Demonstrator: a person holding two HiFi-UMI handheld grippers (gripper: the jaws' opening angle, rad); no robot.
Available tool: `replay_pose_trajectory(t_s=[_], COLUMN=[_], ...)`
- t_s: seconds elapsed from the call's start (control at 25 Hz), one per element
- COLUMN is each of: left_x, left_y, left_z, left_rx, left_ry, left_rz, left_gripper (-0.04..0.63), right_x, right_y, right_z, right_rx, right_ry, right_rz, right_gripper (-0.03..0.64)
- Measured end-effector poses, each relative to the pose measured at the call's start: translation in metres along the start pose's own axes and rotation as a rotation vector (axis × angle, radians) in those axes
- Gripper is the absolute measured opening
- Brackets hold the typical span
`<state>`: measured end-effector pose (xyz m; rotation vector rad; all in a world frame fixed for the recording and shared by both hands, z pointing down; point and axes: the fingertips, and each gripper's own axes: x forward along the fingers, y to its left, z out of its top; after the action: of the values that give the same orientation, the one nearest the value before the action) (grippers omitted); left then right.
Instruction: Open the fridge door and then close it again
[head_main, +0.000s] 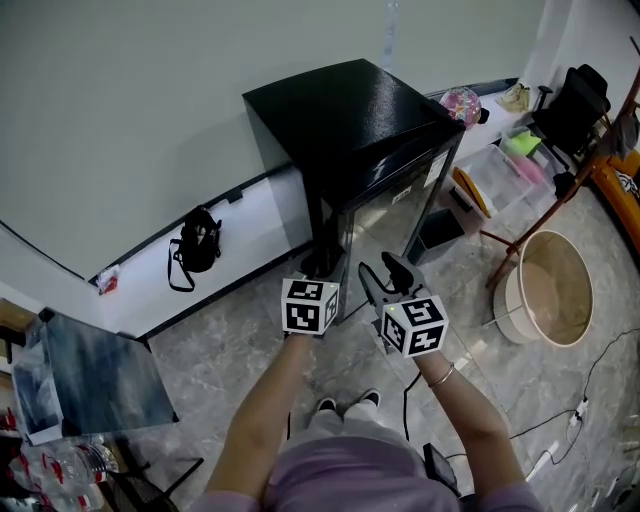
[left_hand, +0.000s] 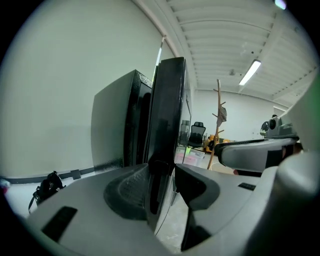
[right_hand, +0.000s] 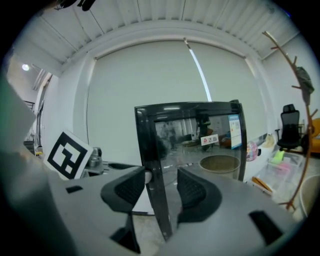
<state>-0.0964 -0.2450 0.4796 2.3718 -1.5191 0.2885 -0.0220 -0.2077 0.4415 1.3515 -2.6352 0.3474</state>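
Forearms stretch forward from the bottom of the head view, the left forearm (head_main: 262, 425) and the right forearm (head_main: 470, 410) converging so that the two wrists sit close side by side, with a thin bracelet (head_main: 441, 377) on the right one. Each hand is tucked behind its gripper's marker cube, and both tools point ahead at the black fridge (head_main: 345, 115), which stands against the pale wall (head_main: 150, 110) on a marbled floor (head_main: 240, 350). Its glass-fronted door (head_main: 395, 215) stands ajar, with a dark gap between it and the cabinet in the left gripper view. The left gripper (head_main: 322, 262) straddles the door's free edge: the edge lies close against one pad, while floor shows through the gap before the other pad, so nothing is clamped. The right gripper (head_main: 385, 272), just beside it, also has that black edge between its parted jaws, near one pad and apart from the other, so it too is loose rather than clenched.
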Motion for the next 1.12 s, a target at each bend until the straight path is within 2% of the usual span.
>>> replay_pose_trajectory(t_s=[0.52,0.88,1.12], left_x=[0.009,0.018,0.021], left_y=[0.02,0.036,0.039], left_z=[0.005,0.009,0.008], left_rx=[-0.035,-0.092,-0.129], left_ry=[-0.003,-0.012,-0.005], left_rz=[0.052,0.093,0.077], left_gripper=[0.161,0.153,0.181], right_x=[-0.009,-0.016,-0.022], right_y=[-0.015,-0.025,-0.032], right_z=[-0.018,-0.023,-0.025], right_rx=[0.074,0.101,0.114], right_ry=[0.019,0.021,0.025], right_rz=[-0.022,-0.033,-0.042], right_gripper=[0.17,0.163,0.158])
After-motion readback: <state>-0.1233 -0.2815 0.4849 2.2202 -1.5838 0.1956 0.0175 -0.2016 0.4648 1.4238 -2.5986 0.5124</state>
